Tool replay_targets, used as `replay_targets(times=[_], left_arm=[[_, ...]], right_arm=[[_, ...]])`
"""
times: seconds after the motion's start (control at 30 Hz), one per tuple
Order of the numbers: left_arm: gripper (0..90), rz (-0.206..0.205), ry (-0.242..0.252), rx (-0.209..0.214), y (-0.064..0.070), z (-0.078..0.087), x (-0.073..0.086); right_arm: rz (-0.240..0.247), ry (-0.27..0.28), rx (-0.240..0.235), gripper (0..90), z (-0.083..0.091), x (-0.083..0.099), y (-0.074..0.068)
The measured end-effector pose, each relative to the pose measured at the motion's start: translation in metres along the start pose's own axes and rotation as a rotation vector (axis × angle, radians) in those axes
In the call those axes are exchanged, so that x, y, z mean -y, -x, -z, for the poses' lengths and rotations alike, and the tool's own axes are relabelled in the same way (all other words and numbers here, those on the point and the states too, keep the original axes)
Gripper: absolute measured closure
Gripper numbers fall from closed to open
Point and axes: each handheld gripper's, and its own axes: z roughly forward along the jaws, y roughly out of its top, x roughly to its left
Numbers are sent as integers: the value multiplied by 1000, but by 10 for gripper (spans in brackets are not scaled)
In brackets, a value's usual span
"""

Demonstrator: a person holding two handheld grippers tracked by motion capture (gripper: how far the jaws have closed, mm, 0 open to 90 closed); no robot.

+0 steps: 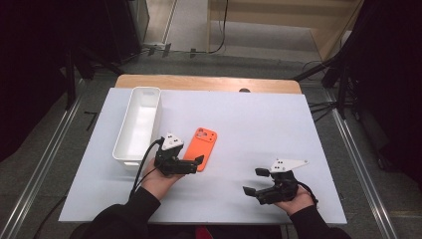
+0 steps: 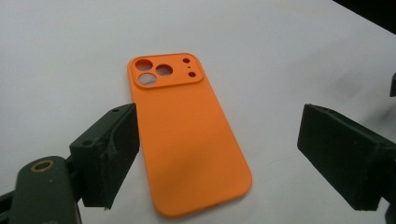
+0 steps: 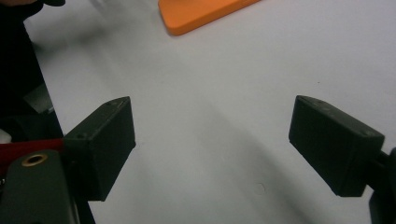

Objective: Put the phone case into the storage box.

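Note:
An orange phone case (image 1: pixel 200 148) lies flat on the white table top (image 1: pixel 259 124), back up, its camera cut-out at the far end. My left gripper (image 1: pixel 195 164) is open at the case's near end. In the left gripper view the case (image 2: pixel 187 135) lies on the table between the wide-apart jaws of my left gripper (image 2: pixel 219 140), closer to the left jaw. I cannot tell if that jaw touches it. My right gripper (image 1: pixel 255 181) is open near the front right, apart from the case, nothing between its jaws. The right gripper view has the right gripper (image 3: pixel 212 135) over bare table, the case's corner (image 3: pixel 201 14) far ahead.
A long white empty bin (image 1: pixel 137 124) stands at the left of the table, just beside the left hand. The table's wooden far edge (image 1: pixel 209 82) shows beyond the white top. Dark stands and cables are on the floor around the table.

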Motion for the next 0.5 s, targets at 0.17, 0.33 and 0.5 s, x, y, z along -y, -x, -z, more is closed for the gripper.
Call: replay_targets(times=[0.17,0.33,0.5], left_arm=[[130,5,13,-18,-1,-4,-5],[130,14,8,-17,-3,-8,-9],[129,11,4,-22,-3,-14,-14]], right_arm=[[3,-3,3,133,-1,0,0],[-3,-2,1,134,0,0,1],[-7,3,2,134,0,0,1]])
